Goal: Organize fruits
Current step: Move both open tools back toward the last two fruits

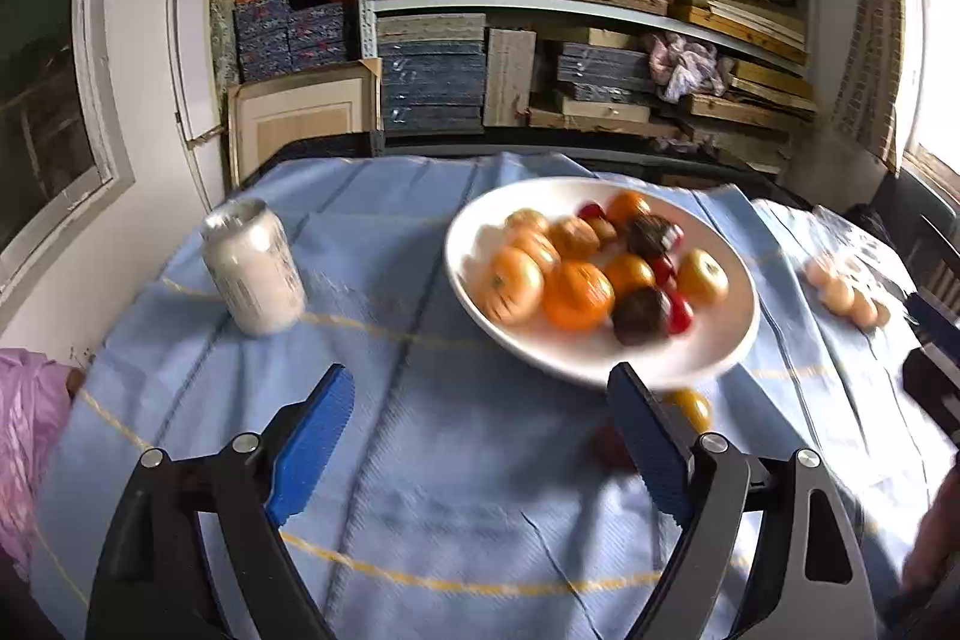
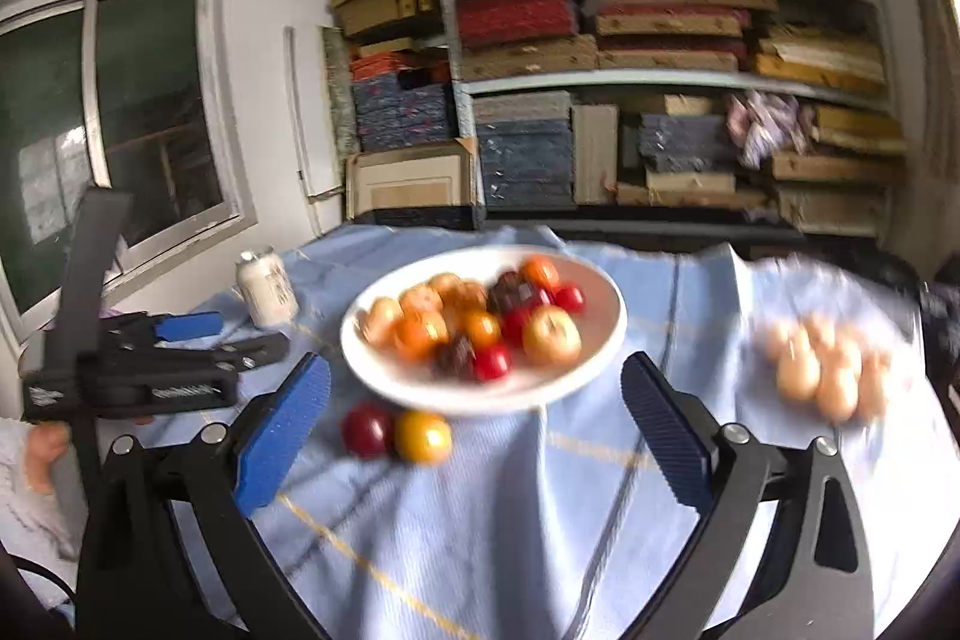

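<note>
Storage room: shelving (image 2: 660, 76) stacked with flat boxes across the back wall, window (image 2: 120, 118) off to the left. Blue checked cloth (image 1: 420, 490) over the table, wrinkled.

Left gripper (image 1: 480, 388): released, blue pads spread wide, nothing between them. Hovering above bare cloth. White bowl (image 1: 708, 346) ahead and right of the tips, near rim just past the right pad. Loaded with orange, yellow, red and dark fruits (image 1: 576, 292), piled touching. White can (image 1: 255, 268) ahead-left, upright, well apart from the bowl.

Right gripper (image 2: 474, 370): also released, pads wide apart, empty. Bowl (image 2: 600, 346) straight ahead, near rim roughly level with the tips. Two loose fruits on the cloth just short of that rim, between the pads and closer to the left one: red fruit (image 2: 367, 430) and yellow fruit (image 2: 423, 437), touching each other, beside the bowl and not in it. Same pair in left wrist view tucked behind that gripper's right pad, yellow one (image 1: 693, 407) partly hidden, red one (image 1: 609, 445) blurred.

Pale round items (image 2: 822, 364) ahead-right of the right gripper, clustered on the cloth, apart from the bowl; motion blur heavy, possibly eggs or pale fruit in clear wrap, cannot tell.

Left gripper (image 2: 198, 340) visible far left in right wrist view, handle held in a hand (image 2: 45, 454).
</note>
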Demonstrator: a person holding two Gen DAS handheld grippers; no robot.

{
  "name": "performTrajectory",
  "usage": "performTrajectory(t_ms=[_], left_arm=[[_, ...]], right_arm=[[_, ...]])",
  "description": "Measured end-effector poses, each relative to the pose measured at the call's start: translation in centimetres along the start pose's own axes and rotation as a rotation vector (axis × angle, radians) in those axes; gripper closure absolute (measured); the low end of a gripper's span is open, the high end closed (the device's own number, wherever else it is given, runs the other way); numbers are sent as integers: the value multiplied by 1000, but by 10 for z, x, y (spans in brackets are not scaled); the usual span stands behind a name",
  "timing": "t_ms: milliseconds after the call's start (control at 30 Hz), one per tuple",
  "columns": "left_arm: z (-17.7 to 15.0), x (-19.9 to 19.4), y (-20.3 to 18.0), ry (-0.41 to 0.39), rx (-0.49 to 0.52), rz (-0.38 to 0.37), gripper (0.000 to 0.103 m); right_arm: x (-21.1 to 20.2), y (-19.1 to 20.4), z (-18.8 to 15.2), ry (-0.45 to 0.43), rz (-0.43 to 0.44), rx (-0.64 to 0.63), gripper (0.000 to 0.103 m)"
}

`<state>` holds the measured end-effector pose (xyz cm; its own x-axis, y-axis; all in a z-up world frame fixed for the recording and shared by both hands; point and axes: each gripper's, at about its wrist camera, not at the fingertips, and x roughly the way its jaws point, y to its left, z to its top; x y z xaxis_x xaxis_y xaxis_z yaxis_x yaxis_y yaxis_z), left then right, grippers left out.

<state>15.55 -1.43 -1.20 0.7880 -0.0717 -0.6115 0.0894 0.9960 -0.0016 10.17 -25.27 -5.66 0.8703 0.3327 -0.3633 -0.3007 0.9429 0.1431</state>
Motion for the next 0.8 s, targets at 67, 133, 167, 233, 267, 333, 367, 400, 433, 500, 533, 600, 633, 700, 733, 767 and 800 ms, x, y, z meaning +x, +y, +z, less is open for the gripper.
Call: performTrajectory(t_ms=[67,133,167,233,267,333,367,400,433,500,533,600,633,700,733,767,800], left_arm=[[-10,0,-7,-16,6,-9,16],[-17,2,-12,-21,16,-7,16],[-18,4,-15,-14,24,-5,16],[-22,10,-19,6,35,-7,16],[-22,13,-20,13,35,-6,16],[-24,19,-22,33,38,-8,16],[-24,21,-23,40,38,-9,16],[-24,24,-25,46,39,-9,16],[-25,25,-26,49,40,-9,16],[-25,28,-27,55,43,-8,16],[-26,29,-27,57,43,-7,16],[-26,33,-28,66,42,-3,16],[-25,34,-27,70,41,-2,16],[-25,38,-27,79,40,5,16],[-25,39,-27,83,41,8,16],[-25,41,-27,86,41,11,16],[-25,41,-27,84,39,12,16]], right_arm=[[3,-4,-12,27,-8,10,7],[4,-3,-14,35,-15,-5,7],[3,-3,-15,28,-13,-1,7],[2,-6,-13,31,10,15,6],[2,-7,-14,34,12,21,5],[6,-7,-11,49,5,26,5],[8,-9,-10,60,6,32,5],[10,-11,-10,71,8,44,5],[12,-13,-10,77,10,55,5],[13,-15,-9,86,13,71,5],[13,-16,-9,86,11,75,5],[14,-17,-9,90,9,80,5],[14,-18,-9,93,9,80,5],[16,-17,-10,99,10,81,5],[16,-17,-10,102,10,80,5],[16,-17,-10,104,11,79,5],[16,-17,-10,106,12,78,5]])
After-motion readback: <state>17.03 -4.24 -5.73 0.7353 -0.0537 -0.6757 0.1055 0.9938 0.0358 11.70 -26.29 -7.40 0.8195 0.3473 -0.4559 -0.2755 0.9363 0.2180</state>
